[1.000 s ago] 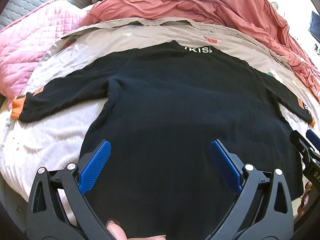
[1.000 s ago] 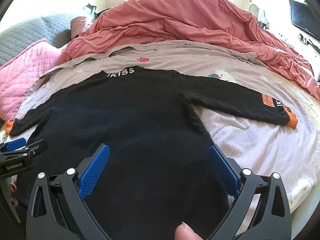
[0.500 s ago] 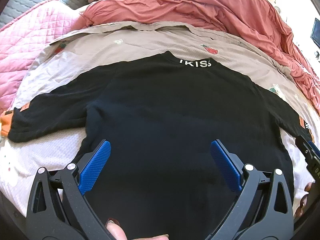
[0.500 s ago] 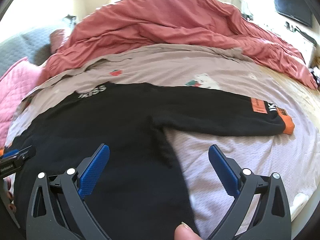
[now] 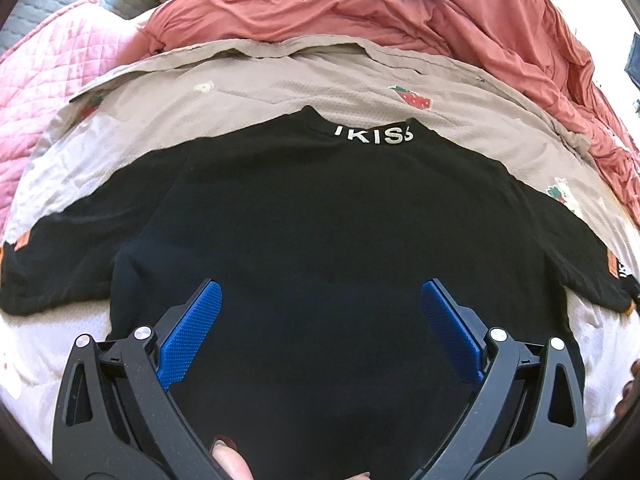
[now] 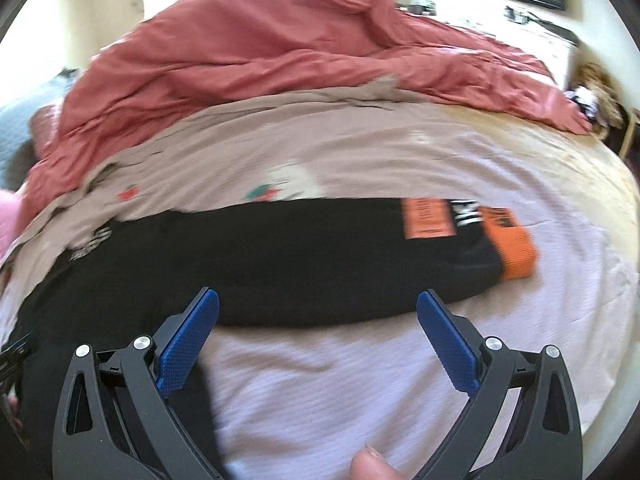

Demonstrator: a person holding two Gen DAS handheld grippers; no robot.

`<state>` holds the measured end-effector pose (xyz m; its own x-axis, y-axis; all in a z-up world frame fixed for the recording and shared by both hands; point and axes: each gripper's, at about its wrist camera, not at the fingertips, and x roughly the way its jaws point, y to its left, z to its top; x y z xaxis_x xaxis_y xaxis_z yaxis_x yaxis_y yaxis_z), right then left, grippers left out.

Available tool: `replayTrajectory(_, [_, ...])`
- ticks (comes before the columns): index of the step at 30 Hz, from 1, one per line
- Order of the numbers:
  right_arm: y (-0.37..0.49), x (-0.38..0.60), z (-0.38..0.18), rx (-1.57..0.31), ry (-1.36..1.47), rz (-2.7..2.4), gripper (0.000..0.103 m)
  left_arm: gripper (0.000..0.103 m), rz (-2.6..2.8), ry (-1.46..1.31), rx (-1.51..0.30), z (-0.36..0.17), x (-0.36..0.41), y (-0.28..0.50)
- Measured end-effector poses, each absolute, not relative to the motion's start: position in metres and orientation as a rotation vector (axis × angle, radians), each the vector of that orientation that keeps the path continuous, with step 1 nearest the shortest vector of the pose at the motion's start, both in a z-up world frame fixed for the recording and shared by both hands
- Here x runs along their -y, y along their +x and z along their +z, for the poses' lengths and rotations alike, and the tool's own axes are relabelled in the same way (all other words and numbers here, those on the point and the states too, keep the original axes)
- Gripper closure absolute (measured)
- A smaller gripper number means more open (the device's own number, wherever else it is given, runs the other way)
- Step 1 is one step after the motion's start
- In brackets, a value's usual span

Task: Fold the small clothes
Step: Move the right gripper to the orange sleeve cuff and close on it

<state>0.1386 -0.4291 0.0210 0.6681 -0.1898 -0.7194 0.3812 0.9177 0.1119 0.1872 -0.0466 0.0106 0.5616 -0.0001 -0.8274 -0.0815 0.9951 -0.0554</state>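
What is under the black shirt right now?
The black shirt lies flat on a pale bedsheet with strawberry prints, which shows all round its edges. Whatever is directly beneath the shirt's body is covered. Both tools are open above it, holding nothing.

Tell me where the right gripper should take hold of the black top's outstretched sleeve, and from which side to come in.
Grip the sleeve at its orange cuff, probably coming from the outer end, jaws spanning the cuff's thickness. The sleeve lies flat and straight on the bedsheet, so its free end lifts easily and can be carried across the black top. The right gripper is open, near mid-sleeve.
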Motion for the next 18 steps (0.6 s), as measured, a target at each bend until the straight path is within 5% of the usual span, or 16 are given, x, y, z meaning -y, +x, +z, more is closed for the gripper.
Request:
replayTrajectory(16, [0.141, 0.57, -0.017, -0.88, 0.388, -0.573, 0.005, 0.009, 0.033, -0.1, -0.982, -0.007, 0.057, 0.225])
replayTrajectory(18, [0.145, 0.575, -0.023, -0.894, 0.37, -0.566, 0.018, 0.009, 0.026, -0.086, -0.977, -0.011, 0.062, 0.229])
